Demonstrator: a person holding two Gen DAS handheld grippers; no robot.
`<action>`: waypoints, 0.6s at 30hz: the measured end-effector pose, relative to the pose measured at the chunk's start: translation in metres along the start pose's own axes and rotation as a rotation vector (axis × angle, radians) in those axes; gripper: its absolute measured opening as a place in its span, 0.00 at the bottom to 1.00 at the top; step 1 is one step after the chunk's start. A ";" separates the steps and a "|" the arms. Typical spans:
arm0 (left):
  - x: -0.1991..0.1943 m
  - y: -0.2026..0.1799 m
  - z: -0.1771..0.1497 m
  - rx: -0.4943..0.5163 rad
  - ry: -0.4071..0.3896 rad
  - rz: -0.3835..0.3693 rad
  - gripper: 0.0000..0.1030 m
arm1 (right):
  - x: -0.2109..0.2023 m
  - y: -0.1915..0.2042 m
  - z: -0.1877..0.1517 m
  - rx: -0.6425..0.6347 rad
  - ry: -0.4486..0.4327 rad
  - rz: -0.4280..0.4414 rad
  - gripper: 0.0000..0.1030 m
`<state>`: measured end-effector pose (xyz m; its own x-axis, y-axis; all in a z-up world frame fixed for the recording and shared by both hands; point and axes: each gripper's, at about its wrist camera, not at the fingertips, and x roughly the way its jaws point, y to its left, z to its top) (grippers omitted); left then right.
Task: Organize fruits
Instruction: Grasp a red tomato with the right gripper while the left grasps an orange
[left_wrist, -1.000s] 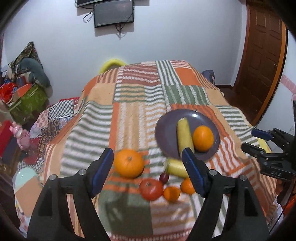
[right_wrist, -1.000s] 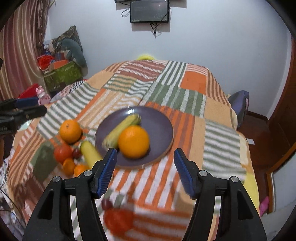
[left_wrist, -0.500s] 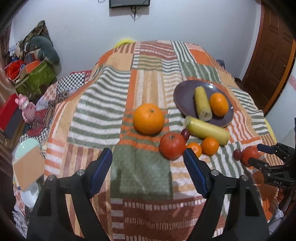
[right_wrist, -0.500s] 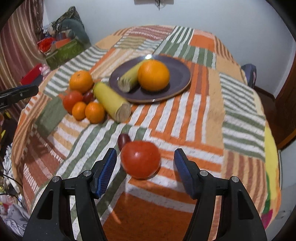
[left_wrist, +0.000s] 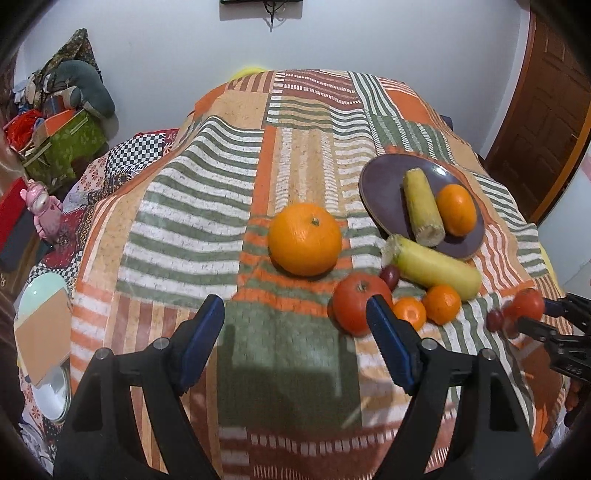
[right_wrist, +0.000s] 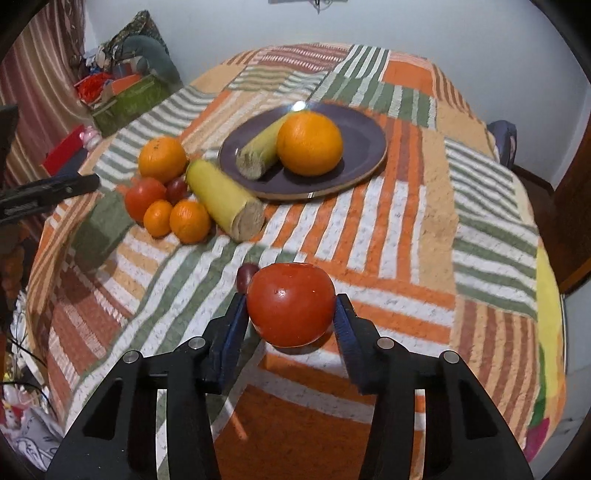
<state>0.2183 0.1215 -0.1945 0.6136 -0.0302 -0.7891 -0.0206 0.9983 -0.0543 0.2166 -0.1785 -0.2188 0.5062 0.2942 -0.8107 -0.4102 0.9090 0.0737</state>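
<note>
A dark purple plate (right_wrist: 364, 147) holds a corn cob (right_wrist: 260, 147) and an orange (right_wrist: 309, 143). Beside it lie a second corn cob (right_wrist: 225, 201), a big orange (left_wrist: 304, 239), a red tomato (left_wrist: 356, 297), two small oranges (right_wrist: 189, 221) and a dark grape (left_wrist: 390, 275). My right gripper (right_wrist: 291, 314) has its jaws around another red tomato (right_wrist: 291, 304), both pads touching it, with a second grape (right_wrist: 246, 273) just behind. My left gripper (left_wrist: 295, 332) is open and empty, in front of the fruit cluster.
The fruit lies on a striped patchwork cloth (left_wrist: 207, 206) over a table. A green box (left_wrist: 62, 144) and clutter sit on the far left. A wooden door (left_wrist: 535, 122) is on the right.
My right gripper moved forward and down and closed its jaws around the near tomato. My left gripper moved slightly closer to the fruit cluster, still open.
</note>
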 end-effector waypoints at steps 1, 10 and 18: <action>0.006 0.001 0.006 -0.006 0.003 -0.004 0.77 | -0.001 -0.001 0.003 0.003 -0.009 -0.004 0.43; 0.060 -0.001 0.034 -0.013 0.056 -0.020 0.77 | -0.009 -0.017 0.033 0.028 -0.094 -0.038 0.42; 0.098 -0.003 0.041 -0.008 0.106 -0.026 0.76 | 0.003 -0.028 0.042 0.045 -0.087 -0.049 0.42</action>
<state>0.3103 0.1172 -0.2465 0.5273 -0.0617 -0.8474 -0.0119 0.9967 -0.0799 0.2617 -0.1901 -0.1991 0.5898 0.2716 -0.7605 -0.3494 0.9349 0.0629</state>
